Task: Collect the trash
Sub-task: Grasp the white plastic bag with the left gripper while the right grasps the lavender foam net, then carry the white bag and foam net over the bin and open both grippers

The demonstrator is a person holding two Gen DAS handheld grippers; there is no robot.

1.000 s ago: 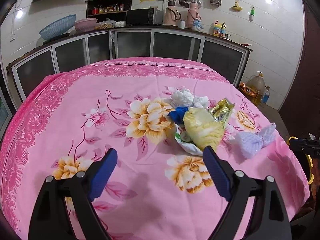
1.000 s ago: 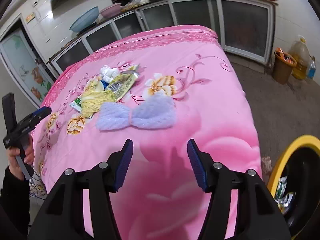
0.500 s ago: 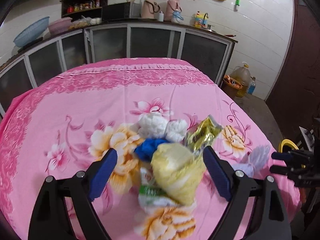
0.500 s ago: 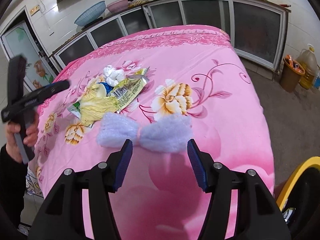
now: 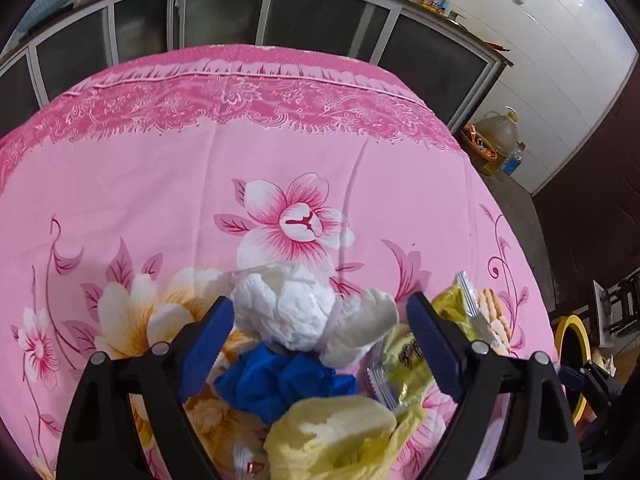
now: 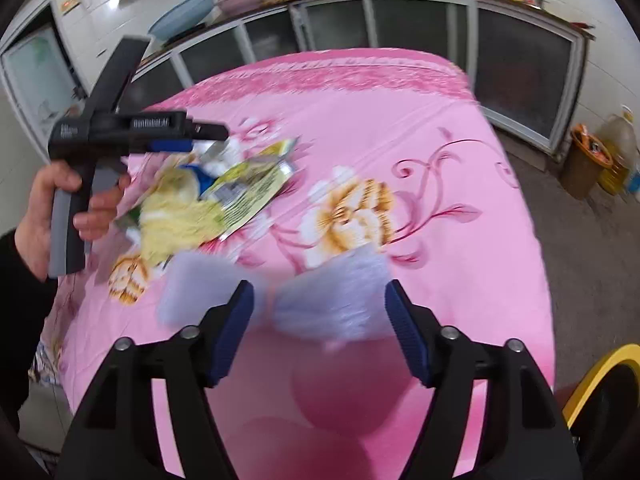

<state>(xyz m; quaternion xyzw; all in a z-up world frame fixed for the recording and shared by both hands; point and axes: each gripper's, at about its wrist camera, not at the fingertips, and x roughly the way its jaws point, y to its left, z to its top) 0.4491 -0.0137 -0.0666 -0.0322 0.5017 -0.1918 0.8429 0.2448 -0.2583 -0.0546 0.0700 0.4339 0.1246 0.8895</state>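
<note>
A trash pile lies on the pink flowered tablecloth. My left gripper is open, its jaws on either side of a crumpled white tissue, with a blue wad, a yellow bag and a gold snack wrapper close below and right. My right gripper is open, its jaws straddling a pale lilac bow-shaped foam net near the table's edge. The left gripper also shows in the right wrist view, over the pile.
A yellow-rimmed black bin stands on the floor at the right of the table; it also shows in the left wrist view. Kitchen cabinets run behind the table. An oil jug and a basket stand on the floor.
My left gripper has moved forward and down over the pile, so the white tissue now sits between its jaws. My right gripper has advanced onto the lilac net. Both stay open.
</note>
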